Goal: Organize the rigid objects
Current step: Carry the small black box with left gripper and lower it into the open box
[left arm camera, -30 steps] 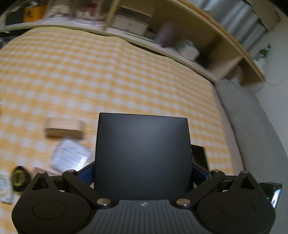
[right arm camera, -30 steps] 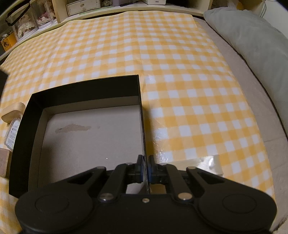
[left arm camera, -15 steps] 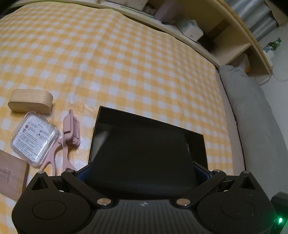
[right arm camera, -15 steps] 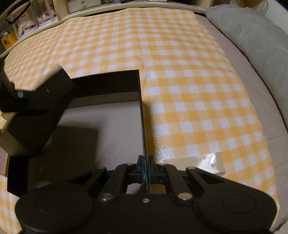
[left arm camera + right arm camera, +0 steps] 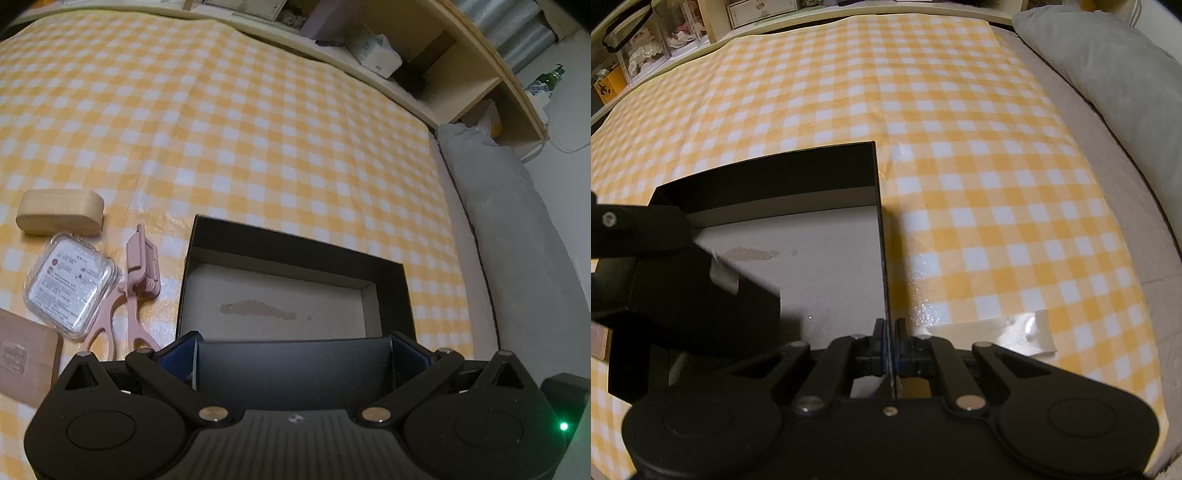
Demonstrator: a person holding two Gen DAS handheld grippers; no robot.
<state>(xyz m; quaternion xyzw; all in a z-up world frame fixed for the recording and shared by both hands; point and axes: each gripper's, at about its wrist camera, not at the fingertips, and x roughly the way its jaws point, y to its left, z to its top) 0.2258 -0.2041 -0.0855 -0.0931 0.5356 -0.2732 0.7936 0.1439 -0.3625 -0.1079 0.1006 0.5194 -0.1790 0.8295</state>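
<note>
Resting inside tray (image 5: 391, 291), box (image 5: 291, 363) between left tool (image 5: 293, 354)

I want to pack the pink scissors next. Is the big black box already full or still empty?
Nearly empty: the black box shows a bare grey floor, except where the left hand-held gripper lowers a dark flat box inside.

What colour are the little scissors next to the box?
Pink. The scissors show best in the left wrist view, lying left of the black box.
</note>
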